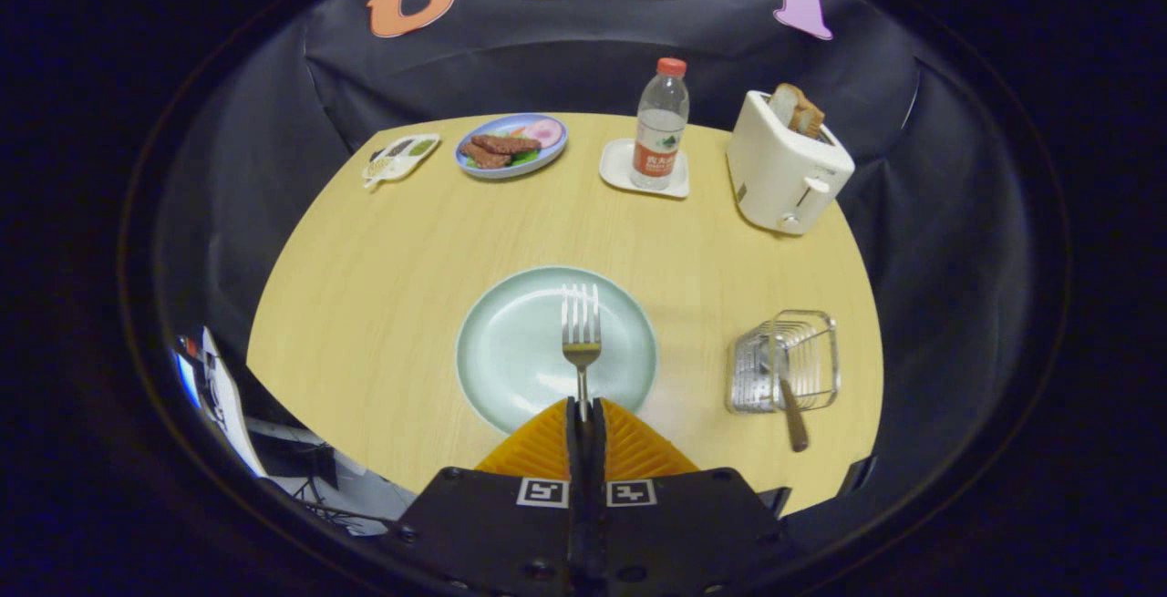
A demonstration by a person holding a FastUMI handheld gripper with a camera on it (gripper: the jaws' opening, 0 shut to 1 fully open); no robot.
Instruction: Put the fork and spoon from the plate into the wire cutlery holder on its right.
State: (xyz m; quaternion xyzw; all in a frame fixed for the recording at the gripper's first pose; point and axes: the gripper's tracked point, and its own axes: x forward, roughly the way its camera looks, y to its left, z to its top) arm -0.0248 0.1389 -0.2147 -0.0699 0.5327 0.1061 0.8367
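Observation:
A silver fork points its tines away from me over the pale green plate. Its handle runs back between my fingers, and my gripper is shut on it above the plate's near rim. I cannot tell whether the fork rests on the plate or is lifted off it. To the right of the plate stands the wire cutlery holder. A utensil with a wooden handle leans in the holder, its handle sticking out toward me; its head is hidden among the wires.
Along the far side of the round wooden table stand a small sauce dish, a blue plate of food, a water bottle on a white coaster, and a white toaster with bread.

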